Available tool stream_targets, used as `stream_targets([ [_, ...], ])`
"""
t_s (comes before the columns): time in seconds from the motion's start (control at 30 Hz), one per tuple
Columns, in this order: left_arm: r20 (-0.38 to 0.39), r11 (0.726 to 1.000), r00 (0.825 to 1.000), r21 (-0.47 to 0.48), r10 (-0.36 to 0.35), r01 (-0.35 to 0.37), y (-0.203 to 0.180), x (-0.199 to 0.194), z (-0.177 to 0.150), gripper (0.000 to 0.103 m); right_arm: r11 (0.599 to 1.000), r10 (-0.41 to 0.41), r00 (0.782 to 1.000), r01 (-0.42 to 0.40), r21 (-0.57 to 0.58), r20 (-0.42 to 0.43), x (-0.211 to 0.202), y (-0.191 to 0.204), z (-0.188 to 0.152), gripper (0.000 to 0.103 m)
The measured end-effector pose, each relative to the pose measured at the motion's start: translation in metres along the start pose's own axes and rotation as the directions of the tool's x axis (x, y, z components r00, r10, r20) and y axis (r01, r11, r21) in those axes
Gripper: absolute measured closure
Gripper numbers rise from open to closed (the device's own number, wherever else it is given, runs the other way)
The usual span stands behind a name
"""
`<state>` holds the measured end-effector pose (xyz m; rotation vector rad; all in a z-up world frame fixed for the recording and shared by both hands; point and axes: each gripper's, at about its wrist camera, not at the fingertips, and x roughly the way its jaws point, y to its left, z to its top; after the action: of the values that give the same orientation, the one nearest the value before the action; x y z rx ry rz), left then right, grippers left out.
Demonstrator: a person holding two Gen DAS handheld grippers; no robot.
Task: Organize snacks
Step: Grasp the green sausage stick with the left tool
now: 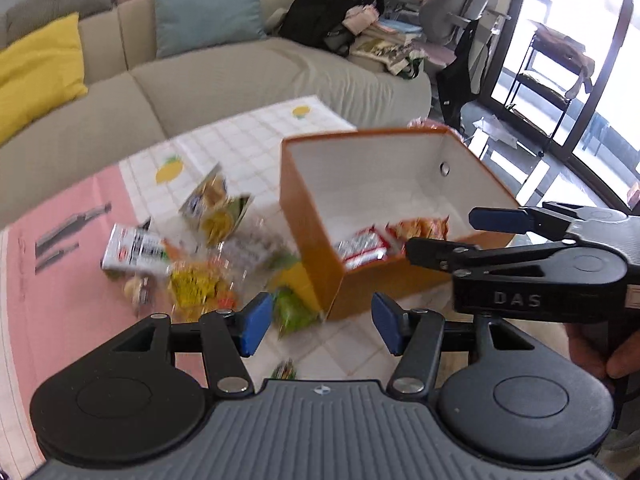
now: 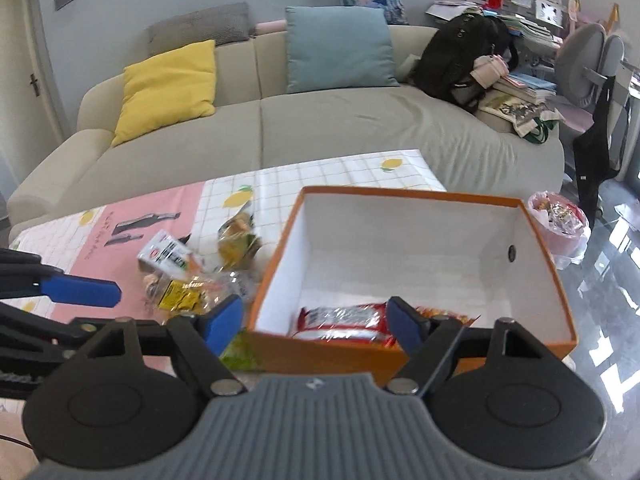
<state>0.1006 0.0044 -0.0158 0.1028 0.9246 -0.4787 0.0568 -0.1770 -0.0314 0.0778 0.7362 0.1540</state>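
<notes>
On the worktop (image 2: 344, 168), left of the orange box (image 2: 552, 280), the loose snacks lie in a scattered heap: a white carton (image 1: 134, 254), a yellow packet (image 1: 192, 284) and a green packet (image 1: 294, 312) nearest the box's near corner. Inside the box rest a red-and-white packet (image 2: 344, 320) and an orange packet (image 1: 420, 226), both against its near wall.

The left gripper (image 1: 318, 326) is released, jaws apart and nothing between them; the green packet lies just ahead of it and slightly left of centre. The heap spreads away to the left and ahead of it.

The right gripper (image 2: 316, 326) is likewise released and empty, and it hangs over the box's near wall, with the heap well to its left.

Judgement: the left gripper is the nearer to the remaining snacks. The green packet's long axis cannot be made out owing to blur. The box lies to the right of the heap, so any carry runs rightward.
</notes>
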Motion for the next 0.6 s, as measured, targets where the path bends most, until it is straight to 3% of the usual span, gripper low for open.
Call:
stream_targets([
  [0.23, -0.048, 0.999, 0.998, -0.019, -0.039, 0.038, 0.029, 0.003, -0.033, 0.036, 0.999, 0.035, 0.993, -0.036, -0.008, -0.109, 0.020, 0.025, -0.022, 0.040],
  [0.4, -0.076, 0.999, 0.997, 0.002, -0.034, 0.034, 0.041, 0.012, -0.049, 0.036, 0.998, 0.065, 0.978, -0.068, -0.009, -0.200, 0.044, 0.044, -0.033, 0.043],
  [0.6, -0.093, 0.998, 0.994, 0.005, -0.062, 0.063, 0.053, 0.027, -0.060, 0.036, 0.997, 0.047, 0.964, -0.063, -0.051, -0.262, 0.075, 0.062, -0.042, 0.056],
])
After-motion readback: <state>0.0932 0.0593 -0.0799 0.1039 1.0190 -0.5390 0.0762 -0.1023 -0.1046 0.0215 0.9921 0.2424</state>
